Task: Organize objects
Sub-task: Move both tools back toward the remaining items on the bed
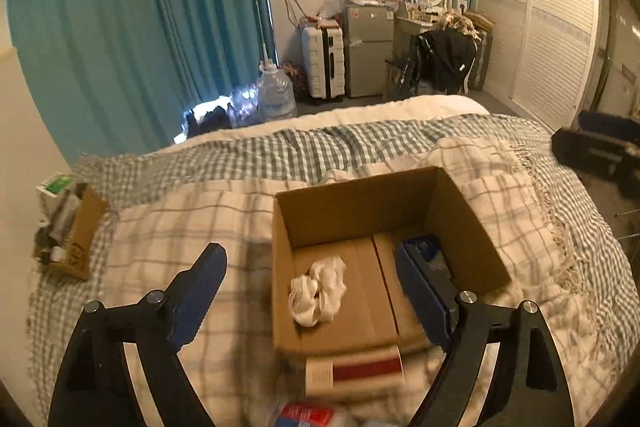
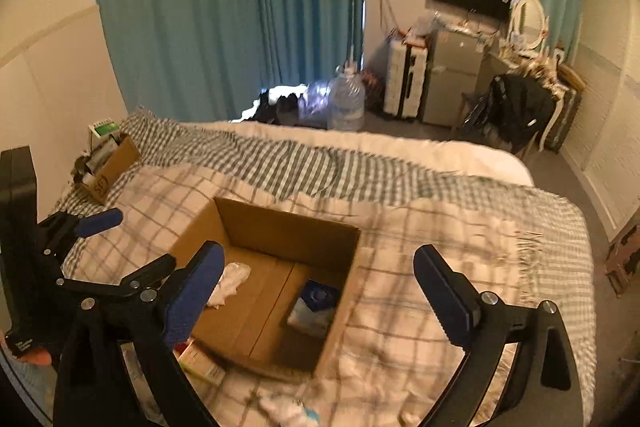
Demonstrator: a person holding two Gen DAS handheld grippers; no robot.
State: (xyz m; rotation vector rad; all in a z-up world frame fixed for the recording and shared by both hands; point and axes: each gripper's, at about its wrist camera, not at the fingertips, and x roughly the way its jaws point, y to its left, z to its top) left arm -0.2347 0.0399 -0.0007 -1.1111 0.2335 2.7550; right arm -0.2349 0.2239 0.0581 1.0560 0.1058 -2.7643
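An open cardboard box (image 1: 472,227) (image 2: 352,247) sits on the checked blanket of the bed. Inside lie a crumpled white cloth (image 1: 318,289) (image 2: 232,283) and a blue-topped packet (image 1: 424,251) (image 2: 314,305). My left gripper (image 1: 316,291) is open and empty, low over the box's near left corner; it also shows at the left of the right wrist view (image 2: 100,223). My right gripper (image 2: 320,287) is open and empty above the box. A red and white carton (image 1: 354,369) lies in front of the box, with a red packet (image 1: 306,415) nearer still.
A smaller cardboard box (image 1: 70,231) (image 2: 106,167) filled with items stands at the bed's far left by the wall. Loose white items (image 2: 288,407) lie on the blanket near me. Beyond the bed are water bottles (image 1: 276,95), a suitcase (image 1: 322,63), a fridge and a chair.
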